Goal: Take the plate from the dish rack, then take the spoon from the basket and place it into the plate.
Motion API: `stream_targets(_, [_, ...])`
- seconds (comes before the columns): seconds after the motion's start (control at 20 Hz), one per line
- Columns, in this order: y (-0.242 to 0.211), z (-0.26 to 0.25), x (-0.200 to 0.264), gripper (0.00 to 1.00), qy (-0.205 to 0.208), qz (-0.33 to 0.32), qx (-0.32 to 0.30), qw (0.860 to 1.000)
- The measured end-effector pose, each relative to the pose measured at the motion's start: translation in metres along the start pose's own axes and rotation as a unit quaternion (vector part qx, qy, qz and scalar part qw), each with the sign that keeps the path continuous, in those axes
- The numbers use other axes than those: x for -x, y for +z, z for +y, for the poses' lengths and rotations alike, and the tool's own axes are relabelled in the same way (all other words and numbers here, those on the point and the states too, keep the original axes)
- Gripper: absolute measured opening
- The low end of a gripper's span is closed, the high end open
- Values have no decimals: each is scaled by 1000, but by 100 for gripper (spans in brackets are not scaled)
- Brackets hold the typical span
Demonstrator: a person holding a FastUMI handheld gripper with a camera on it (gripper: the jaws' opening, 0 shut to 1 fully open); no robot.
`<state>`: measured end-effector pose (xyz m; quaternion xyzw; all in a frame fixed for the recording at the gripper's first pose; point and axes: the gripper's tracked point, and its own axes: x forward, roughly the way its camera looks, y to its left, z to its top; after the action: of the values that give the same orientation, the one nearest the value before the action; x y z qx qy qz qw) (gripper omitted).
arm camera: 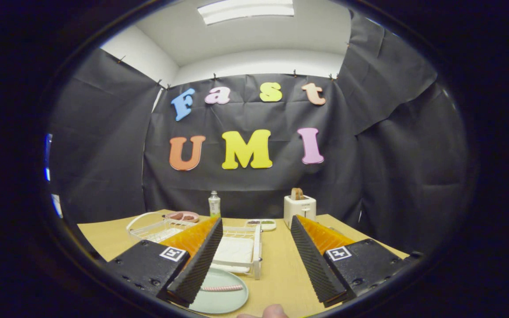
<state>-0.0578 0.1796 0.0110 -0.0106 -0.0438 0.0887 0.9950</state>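
A pale green plate (221, 297) lies flat on the wooden table (281, 269), close below my left finger. A pink-and-white striped spoon (222, 288) lies across the plate. Just beyond the plate stands the white wire dish rack (241, 251). A white wire basket (153, 227) sits to the rack's left, partly hidden by my left finger. My gripper (256, 247) is open, with its fingers wide apart and nothing between them, above the table.
At the back of the table stand a small bottle (214, 204), a white toaster (299, 210) with bread in it, a pink dish (183, 216) and a small flat tray (261, 224). A fingertip (274, 311) shows just under the fingers.
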Motion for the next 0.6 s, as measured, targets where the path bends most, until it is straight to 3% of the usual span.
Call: stream_targets(0.6, [-6, -14, -3, 100, -12, 13, -4, 1000])
